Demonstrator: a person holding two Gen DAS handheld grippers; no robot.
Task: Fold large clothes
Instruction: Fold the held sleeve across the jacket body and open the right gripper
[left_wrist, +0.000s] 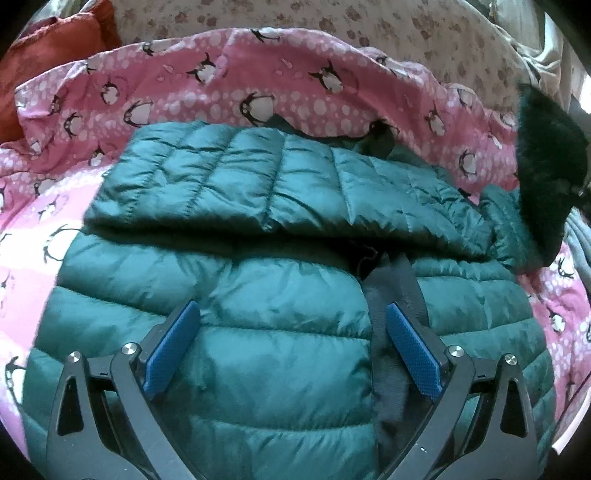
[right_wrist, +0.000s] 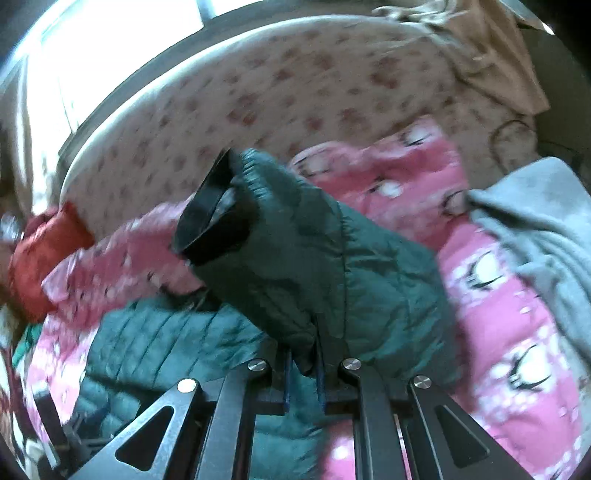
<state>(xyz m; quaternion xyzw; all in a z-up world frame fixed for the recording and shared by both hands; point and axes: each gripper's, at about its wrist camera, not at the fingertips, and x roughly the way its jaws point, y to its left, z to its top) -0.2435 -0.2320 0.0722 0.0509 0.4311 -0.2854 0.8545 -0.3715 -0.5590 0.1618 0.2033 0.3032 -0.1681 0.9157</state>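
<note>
Hovering spread wide, the left hand-held gripper is held above the teal puffer jacket. A raised sleeve is pinched by the right hand-held gripper. Beyond, a pink penguin blanket is spread on the bed.

Motion blur smears the pink blanket; the jacket sleeve hides the right fingertips.
</note>
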